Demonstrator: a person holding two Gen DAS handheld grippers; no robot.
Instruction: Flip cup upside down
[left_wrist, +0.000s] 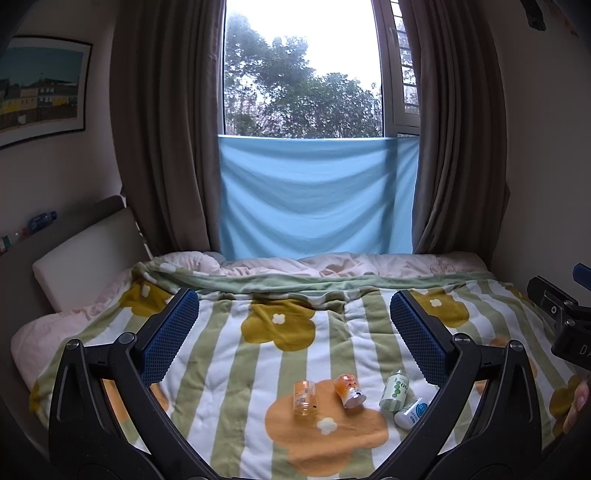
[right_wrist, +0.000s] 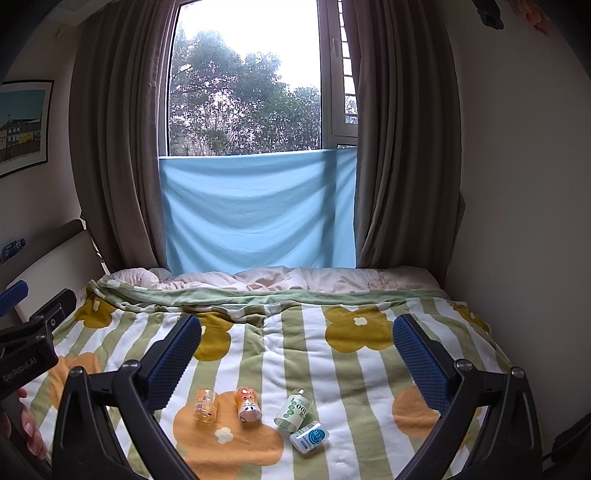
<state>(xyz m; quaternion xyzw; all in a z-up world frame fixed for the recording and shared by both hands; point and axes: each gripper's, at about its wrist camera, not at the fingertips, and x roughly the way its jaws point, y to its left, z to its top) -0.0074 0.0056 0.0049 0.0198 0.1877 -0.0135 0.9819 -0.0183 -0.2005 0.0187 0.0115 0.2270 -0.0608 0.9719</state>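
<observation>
Lying on the bed: four small containers in a loose row on the striped flower blanket (left_wrist: 229, 350), near its front edge.
Cup: a small clear orange cup (left_wrist: 305, 399) stands upright at the left end of the row, on an orange flower of the blanket; the right wrist view shows it (right_wrist: 207, 404) slightly tilted by the lens.
Neighbours: an orange bottle with a face label (left_wrist: 348, 390) leans just right of the cup, apart from it; a clear bottle with green dots (left_wrist: 394, 395) lies further right; a white and blue bottle (left_wrist: 410, 412) lies touching or nearly touching the green-dotted one, I cannot tell which.
Left tongs: the left tongs (left_wrist: 295, 325) are spread wide, holding nothing, raised above the blanket with the cup low between their blue pads (left_wrist: 170, 332).
Right tongs: the right tongs (right_wrist: 297, 350) are likewise wide apart and unloaded, well above the row.
Background: brown curtains (left_wrist: 166, 129) frame a window (left_wrist: 299, 66), a light blue cloth (left_wrist: 314, 195) hanging below it.
</observation>
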